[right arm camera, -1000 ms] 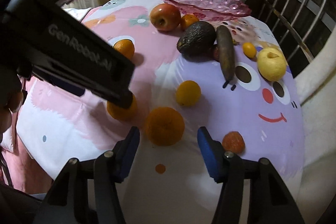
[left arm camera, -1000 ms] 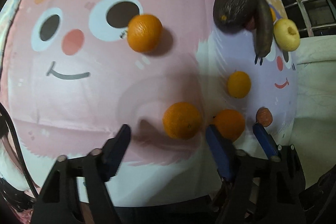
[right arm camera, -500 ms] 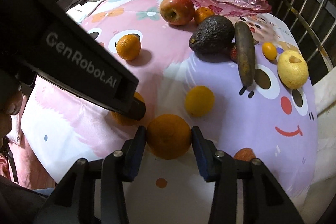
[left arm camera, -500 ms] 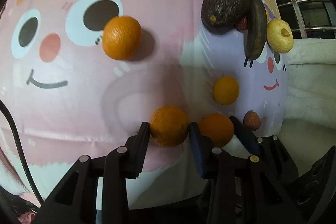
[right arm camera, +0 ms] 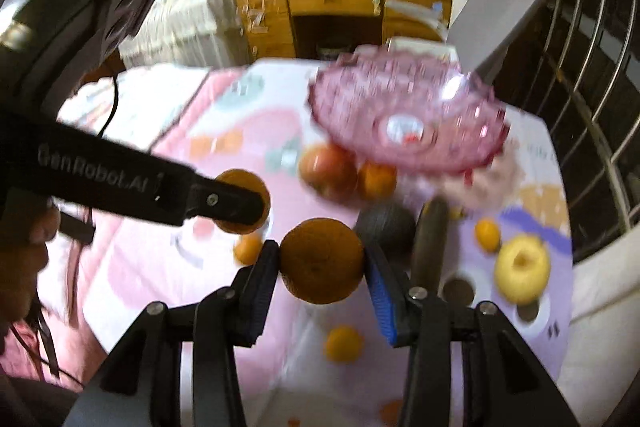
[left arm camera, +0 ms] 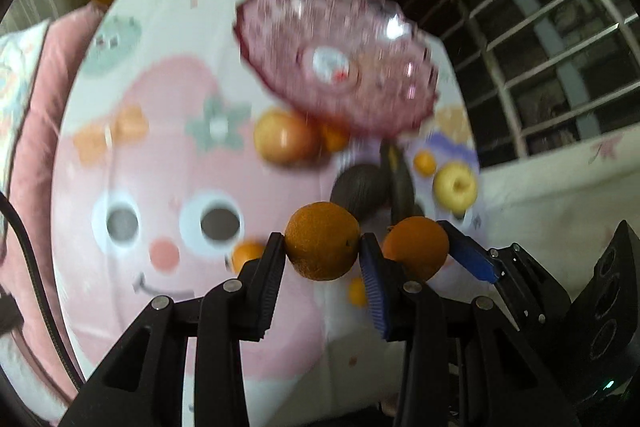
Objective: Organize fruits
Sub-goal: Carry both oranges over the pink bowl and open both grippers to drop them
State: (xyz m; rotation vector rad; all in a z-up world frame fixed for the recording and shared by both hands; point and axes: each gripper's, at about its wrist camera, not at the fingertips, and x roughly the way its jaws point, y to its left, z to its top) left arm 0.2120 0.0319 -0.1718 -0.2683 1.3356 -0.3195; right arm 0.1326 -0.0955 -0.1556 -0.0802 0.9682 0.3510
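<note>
In front of the scalloped pink glass bowl (left arm camera: pixel 336 67), both grippers hang above the cartoon-printed cloth (left arm camera: pixel 160 167): left gripper (left arm camera: pixel 320 251) clamps one round orange (left arm camera: pixel 322 246), right gripper (right arm camera: pixel 322 263) clamps another orange (right arm camera: pixel 320 261).

Wooden desk (right arm camera: pixel 340 15), metal railing (right arm camera: pixel 592 75)

Wrist views, both facing pink bowl (left arm camera: pixel 336 67)

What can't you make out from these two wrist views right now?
- Pink glass bowl: motion blur in both views, so its contents are unclear.
- Small orange, left wrist view: partly hidden behind the left hand-held gripper and blurred.
- Orange held by the left hand-held gripper, right wrist view: largely covered by its finger.
- Dark avocado: blurred, partly behind the right hand-held gripper and its orange.
</note>
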